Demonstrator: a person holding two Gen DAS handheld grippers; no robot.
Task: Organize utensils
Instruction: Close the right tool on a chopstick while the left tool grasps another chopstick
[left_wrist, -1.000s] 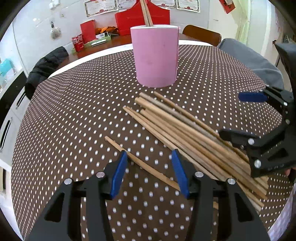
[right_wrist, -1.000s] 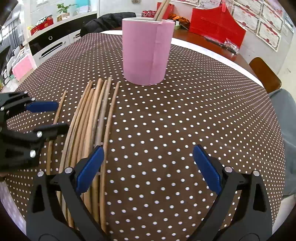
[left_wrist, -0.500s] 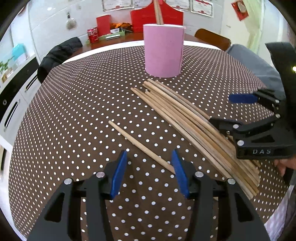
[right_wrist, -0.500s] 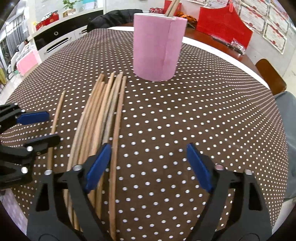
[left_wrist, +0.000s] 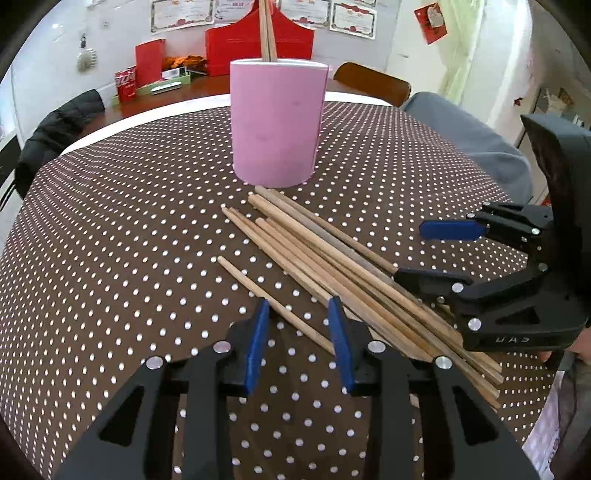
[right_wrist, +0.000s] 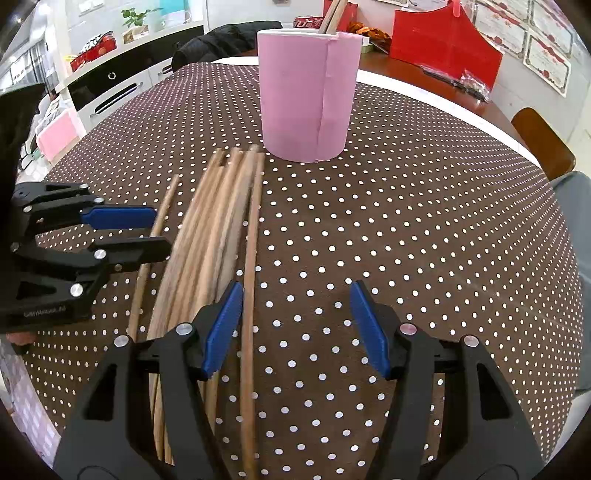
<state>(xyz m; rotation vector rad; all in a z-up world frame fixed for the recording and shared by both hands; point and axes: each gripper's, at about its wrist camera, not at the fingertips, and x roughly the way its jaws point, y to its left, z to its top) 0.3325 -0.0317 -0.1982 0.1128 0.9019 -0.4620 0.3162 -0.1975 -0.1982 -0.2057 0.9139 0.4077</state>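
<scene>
Both grippers' jaws narrower than before

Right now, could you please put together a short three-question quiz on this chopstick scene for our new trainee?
1. True or false: the pink holder already has chopsticks standing in it.
2. Which chopstick lies between the left gripper's pads: A) the lone chopstick apart from the bundle, B) one from the middle of the bundle, C) none?
3. Fill in: the right gripper straddles the chopstick at the bundle's ____ edge.

Key: 1 true. 2 A; the jaws have just been closing, and its pads do not yet press on it. 3 right, seen from the right wrist; those jaws have also been closing.
</scene>
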